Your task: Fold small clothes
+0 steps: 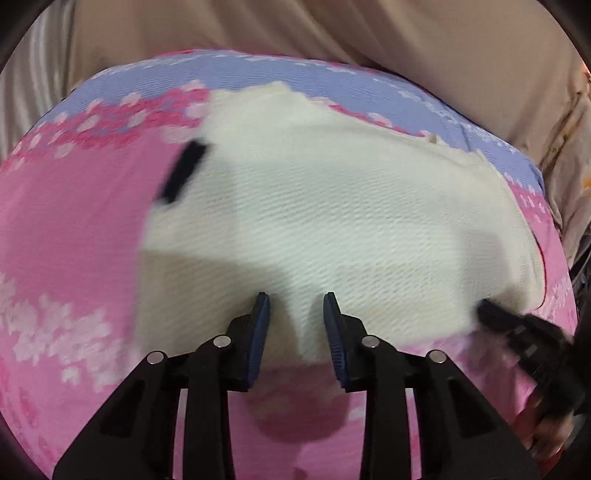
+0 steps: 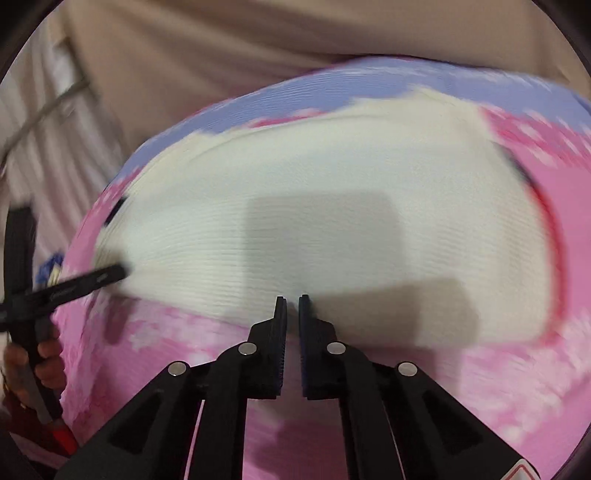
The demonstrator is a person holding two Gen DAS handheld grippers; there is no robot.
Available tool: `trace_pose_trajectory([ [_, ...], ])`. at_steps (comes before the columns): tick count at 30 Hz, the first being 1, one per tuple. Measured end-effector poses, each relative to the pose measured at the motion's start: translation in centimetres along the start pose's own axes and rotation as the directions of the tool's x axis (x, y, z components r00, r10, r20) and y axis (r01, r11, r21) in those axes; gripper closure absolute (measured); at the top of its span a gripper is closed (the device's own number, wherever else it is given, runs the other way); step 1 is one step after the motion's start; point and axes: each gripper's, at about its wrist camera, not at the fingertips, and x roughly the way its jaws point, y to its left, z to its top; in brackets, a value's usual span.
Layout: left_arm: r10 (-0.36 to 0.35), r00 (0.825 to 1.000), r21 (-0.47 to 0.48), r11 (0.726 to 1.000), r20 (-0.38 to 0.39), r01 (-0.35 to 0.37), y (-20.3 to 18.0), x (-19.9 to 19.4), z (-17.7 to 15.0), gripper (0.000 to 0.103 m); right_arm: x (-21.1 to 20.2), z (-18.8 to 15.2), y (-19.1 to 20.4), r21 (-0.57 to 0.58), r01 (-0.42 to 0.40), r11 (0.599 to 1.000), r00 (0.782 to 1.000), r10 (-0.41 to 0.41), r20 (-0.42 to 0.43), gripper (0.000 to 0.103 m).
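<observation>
A cream ribbed knit garment (image 1: 314, 221) lies spread on a pink and blue floral cloth (image 1: 74, 240); a black tag (image 1: 181, 173) sits at its far left edge. My left gripper (image 1: 295, 299) hovers open over the garment's near edge, with nothing between its fingers. At the garment's near right corner, my right gripper (image 1: 484, 310) looks narrow. In the right wrist view the garment (image 2: 332, 184) fills the middle and my right gripper (image 2: 292, 299) has its pads almost together at the near hem, seemingly pinching it. The left gripper (image 2: 120, 273) reaches in at the left edge.
Beige fabric (image 1: 332, 33) lies bunched behind the floral cloth and on its left (image 2: 55, 129). A person's hand (image 2: 40, 354) holds the left gripper's handle, and another hand (image 1: 546, 424) holds the right one. Both views are motion-blurred.
</observation>
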Motion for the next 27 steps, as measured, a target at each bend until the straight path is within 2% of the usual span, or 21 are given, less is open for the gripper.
trace_pose_trajectory([
  [2,-0.005,1.0,-0.036,0.999,0.001,0.005,2.6,-1.0,-0.9,0.077,-2.5,-0.7,-5.4,0.133,0.075,0.988,0.997,-0.078,0.015,0.103],
  [3,-0.016,1.0,-0.048,0.999,-0.002,0.016,3.4,-1.3,-1.3,0.079,-3.3,-1.0,-6.5,0.162,0.1,0.982,0.994,-0.104,0.017,0.103],
  [4,-0.02,1.0,-0.05,0.999,-0.009,0.019,3.9,-1.7,-1.6,0.079,-4.3,-1.1,-8.0,0.195,0.21,0.958,0.976,-0.216,0.01,0.101],
  [5,-0.006,1.0,-0.047,0.999,-0.014,0.005,3.9,-2.0,-1.7,0.079,-5.1,-1.1,-8.6,0.202,0.287,0.936,0.955,-0.295,0.01,0.088],
  [6,0.009,1.0,-0.045,0.999,-0.018,-0.01,3.7,-2.4,-1.9,0.08,-5.9,-1.0,-8.9,0.205,0.321,0.925,0.943,-0.332,0.021,0.088],
  [8,0.004,1.0,-0.04,0.999,0.0,-0.004,3.0,-3.5,-1.1,0.08,-7.2,0.6,-7.9,0.211,0.236,0.949,0.962,-0.259,0.088,0.088],
  [9,-0.019,1.0,-0.028,0.999,0.019,0.019,2.3,-4.1,-0.5,0.079,-7.2,2.1,-6.2,0.18,0.17,0.969,0.972,-0.195,0.132,0.088],
  [10,-0.055,0.997,0.0,0.998,0.049,0.055,1.3,-4.6,1.1,0.079,-7.1,3.3,-5.0,0.148,0.138,0.979,0.974,-0.161,0.158,0.088],
  [12,-0.093,0.992,0.031,0.995,0.089,0.09,-0.6,-4.9,3.9,0.077,-5.4,7.6,-0.5,0.036,0.048,0.998,0.979,-0.055,0.198,0.088],
  [14,-0.132,0.982,0.067,0.99,0.134,0.124,-2.9,-4.4,7.1,0.064,-2.1,11.2,3.2,-0.022,-0.025,0.999,0.985,0.029,0.17,0.088],
  [15,-0.128,0.981,0.078,0.99,0.145,0.118,-3.9,-3.8,8.4,0.062,0.2,13.3,4.6,-0.038,-0.069,0.997,0.987,0.073,0.14,0.088],
  [17,-0.086,0.986,0.1,0.992,0.145,0.072,-5.8,-1.0,11.1,0.061,4.3,16.0,5.6,-0.033,-0.079,0.996,0.992,0.082,0.093,0.088],
  [19,-0.042,0.995,0.077,0.996,0.086,0.036,-6.2,2.8,12.9,0.061,8.1,17.6,5.7,-0.029,-0.051,0.998,0.998,0.052,0.034,0.088],
  [21,-0.006,1.0,0.043,0.999,0.031,0.005,-5.1,5.9,13.5,0.061,10.6,18.3,3.1,-0.026,0.032,0.999,0.999,-0.032,-0.007,0.088],
  [22,0.042,0.999,0.02,0.999,0.009,-0.042,-3.7,7.3,13.6,0.06,10.2,17.9,1.7,-0.001,0.066,0.998,0.998,-0.066,-0.006,0.09],
  [24,0.02,0.999,-0.006,1.0,0.028,-0.02,-1.1,7.4,13.5,0.061,9.0,17.4,-3.1,0.08,0.103,0.991,0.995,-0.103,0.004,0.103],
  [25,0.017,0.999,-0.028,0.999,0.042,-0.016,1.0,6.7,13.4,0.065,8.1,17.0,-6.2,0.146,0.103,0.984,0.994,-0.107,0.018,0.103],
  [26,0.009,0.999,-0.039,0.999,0.044,-0.008,2.2,6.3,13.3,0.083,6.6,15.7,-10.0,0.248,0.059,0.967,0.996,-0.073,0.049,0.103],
  [27,-0.027,0.999,-0.055,0.998,0.045,0.029,3.6,5.9,13.1,0.088,5.7,15.0,-12.4,0.316,-0.014,0.949,0.997,-0.011,0.075,0.103],
])
